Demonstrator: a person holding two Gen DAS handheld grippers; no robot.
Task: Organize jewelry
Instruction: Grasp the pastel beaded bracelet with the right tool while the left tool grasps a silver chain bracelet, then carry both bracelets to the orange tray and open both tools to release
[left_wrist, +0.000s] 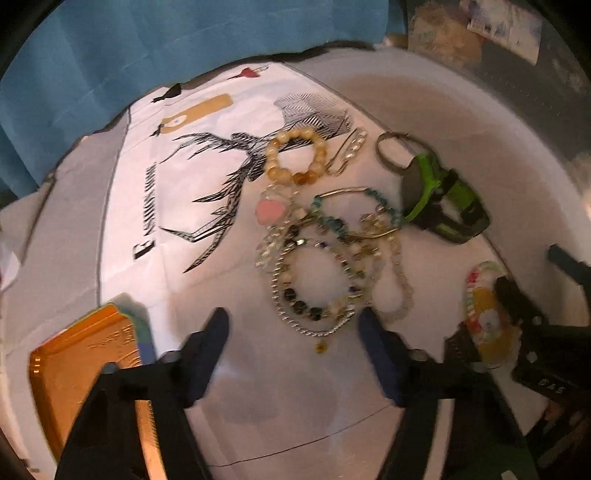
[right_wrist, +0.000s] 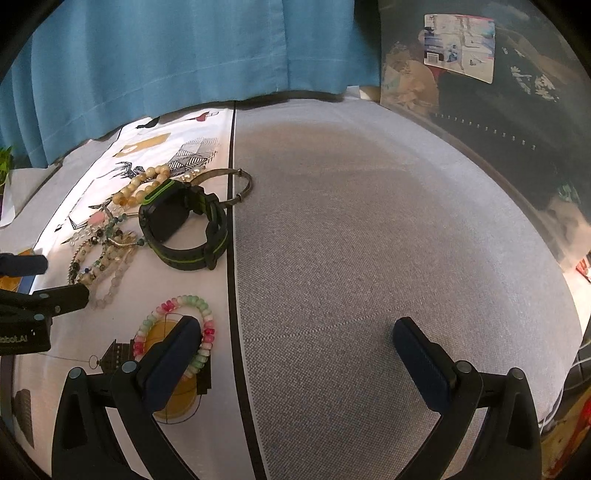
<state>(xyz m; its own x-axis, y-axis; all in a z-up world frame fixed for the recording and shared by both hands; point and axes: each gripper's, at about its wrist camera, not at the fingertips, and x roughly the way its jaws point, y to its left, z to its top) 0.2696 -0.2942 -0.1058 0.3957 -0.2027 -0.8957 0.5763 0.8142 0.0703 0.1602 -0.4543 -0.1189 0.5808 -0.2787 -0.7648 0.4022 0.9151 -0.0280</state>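
A tangled pile of bead bracelets and chains (left_wrist: 325, 258) lies on a white printed cloth (left_wrist: 166, 192), with a yellow bead bracelet (left_wrist: 295, 155) behind it and a black-and-green watch (left_wrist: 443, 199) to its right. My left gripper (left_wrist: 295, 354) is open, just in front of the pile. A pink, green and white bead bracelet (right_wrist: 177, 332) lies apart, nearer. My right gripper (right_wrist: 295, 365) is open and empty; its left finger (right_wrist: 170, 365) overlaps that bracelet in the view. A thin metal bangle (right_wrist: 236, 184) lies behind the watch (right_wrist: 184, 229).
An orange-gold tray (left_wrist: 85, 369) sits at the lower left beside my left gripper. The grey woven surface (right_wrist: 369, 258) stretches to the right. A blue curtain (right_wrist: 184, 55) hangs behind, and dark clutter (right_wrist: 498, 110) stands at the far right.
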